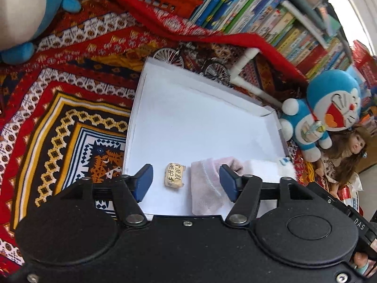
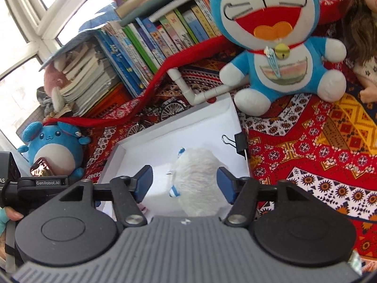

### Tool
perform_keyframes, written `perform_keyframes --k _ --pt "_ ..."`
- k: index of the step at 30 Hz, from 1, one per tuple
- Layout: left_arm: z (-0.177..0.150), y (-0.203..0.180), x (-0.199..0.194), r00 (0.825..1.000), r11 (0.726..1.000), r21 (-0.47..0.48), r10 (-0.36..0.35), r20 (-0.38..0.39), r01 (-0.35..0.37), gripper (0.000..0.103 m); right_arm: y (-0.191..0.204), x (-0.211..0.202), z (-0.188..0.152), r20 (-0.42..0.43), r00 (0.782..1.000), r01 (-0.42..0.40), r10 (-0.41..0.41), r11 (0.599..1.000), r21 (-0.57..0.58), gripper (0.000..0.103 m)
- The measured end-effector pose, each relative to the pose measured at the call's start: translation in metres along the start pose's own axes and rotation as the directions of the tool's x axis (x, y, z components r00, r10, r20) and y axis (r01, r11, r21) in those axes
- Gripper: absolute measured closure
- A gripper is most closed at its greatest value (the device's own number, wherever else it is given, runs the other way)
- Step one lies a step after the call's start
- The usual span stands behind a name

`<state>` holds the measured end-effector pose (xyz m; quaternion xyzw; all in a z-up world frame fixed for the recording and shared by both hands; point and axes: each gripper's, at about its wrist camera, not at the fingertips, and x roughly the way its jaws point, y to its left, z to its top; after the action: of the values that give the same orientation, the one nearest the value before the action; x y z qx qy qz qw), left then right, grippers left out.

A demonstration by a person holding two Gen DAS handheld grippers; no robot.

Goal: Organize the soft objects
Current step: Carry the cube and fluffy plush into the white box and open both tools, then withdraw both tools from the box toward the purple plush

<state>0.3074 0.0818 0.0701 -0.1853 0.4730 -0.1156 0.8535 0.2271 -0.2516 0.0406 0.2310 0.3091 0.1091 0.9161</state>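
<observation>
I hold both grippers low over the tray [image 1: 165,108], tongs wide: left [image 1: 186,180] by the sock [image 1: 207,188], right [image 2: 185,180] astride the plush [image 2: 198,176].

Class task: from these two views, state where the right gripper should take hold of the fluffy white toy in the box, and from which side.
Grip the fluffy white toy across its round middle, coming straight down from above. The right gripper has its jaws open astride it already, and the white box walls block a sideways approach.
</observation>
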Motion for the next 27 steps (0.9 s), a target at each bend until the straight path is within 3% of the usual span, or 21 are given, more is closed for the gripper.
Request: perform_keyframes --k 4,16,27 --pt "-0.008 -0.002 -0.018 0.999 1.000 0.027 -0.001 0.041 0.000 0.030 0.004 -0.012 -0.003 0.017 1.000 -0.014 0.014 0.999 -0.031 0.023" --pt "-0.036 -0.005 -0.061 0.990 0.994 0.108 -0.017 0.137 0.002 0.023 0.027 -0.045 -0.019 0.080 0.995 -0.054 0.067 0.985 -0.164 0.009" --pt "-0.072 0.001 -0.088 0.979 0.989 0.145 -0.040 0.199 0.011 0.020 0.039 -0.071 -0.041 0.131 0.990 -0.018 0.060 0.954 -0.299 0.000"
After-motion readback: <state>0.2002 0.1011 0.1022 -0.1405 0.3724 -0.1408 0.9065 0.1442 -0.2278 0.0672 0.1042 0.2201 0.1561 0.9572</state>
